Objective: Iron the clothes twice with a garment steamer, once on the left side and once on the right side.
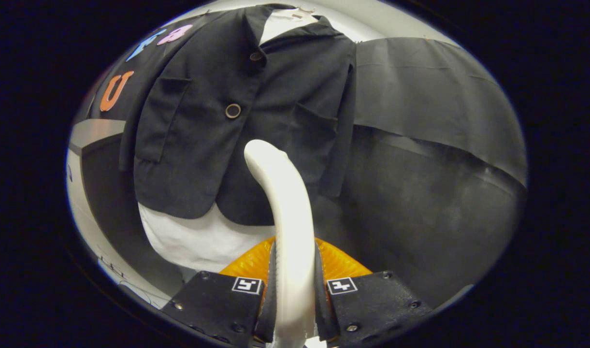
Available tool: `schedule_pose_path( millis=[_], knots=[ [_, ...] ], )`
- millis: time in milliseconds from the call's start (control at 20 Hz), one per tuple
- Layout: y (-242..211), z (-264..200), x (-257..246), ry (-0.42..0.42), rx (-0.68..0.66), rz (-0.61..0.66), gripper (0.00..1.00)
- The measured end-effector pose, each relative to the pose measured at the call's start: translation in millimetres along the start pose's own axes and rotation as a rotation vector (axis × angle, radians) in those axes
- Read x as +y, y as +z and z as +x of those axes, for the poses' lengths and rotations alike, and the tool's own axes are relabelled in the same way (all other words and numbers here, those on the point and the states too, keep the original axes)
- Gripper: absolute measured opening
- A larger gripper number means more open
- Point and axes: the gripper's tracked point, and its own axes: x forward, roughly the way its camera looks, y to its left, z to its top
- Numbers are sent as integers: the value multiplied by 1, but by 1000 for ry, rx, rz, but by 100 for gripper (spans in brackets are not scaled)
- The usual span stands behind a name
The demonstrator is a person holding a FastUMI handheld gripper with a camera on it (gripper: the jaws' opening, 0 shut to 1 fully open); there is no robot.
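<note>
The gripper (295, 295) is squeezing the white steamer (287, 212) tight between both fingers. A black jacket (237, 121) is hanging just beyond it.

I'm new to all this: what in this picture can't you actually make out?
- Steamer head: gripper view, it faces away toward the jacket, so whether they touch is unclear.
- Steamer base: hidden by the gripper, whose fingers clamp the handle.
- White shirt: mostly covered by the jacket.
- Hanger: cut off above the collar.
</note>
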Motion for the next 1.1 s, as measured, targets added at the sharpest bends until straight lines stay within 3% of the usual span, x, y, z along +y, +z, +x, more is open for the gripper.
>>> schedule_pose_path(
  millis=[500, 850, 1100],
  knots=[
    [-41, 2, 8, 62, 54, -28, 36],
    [-10, -88, 4, 16, -44, 54, 36],
    [22, -184, -2, -8, -148, 103, 36]
  ],
)
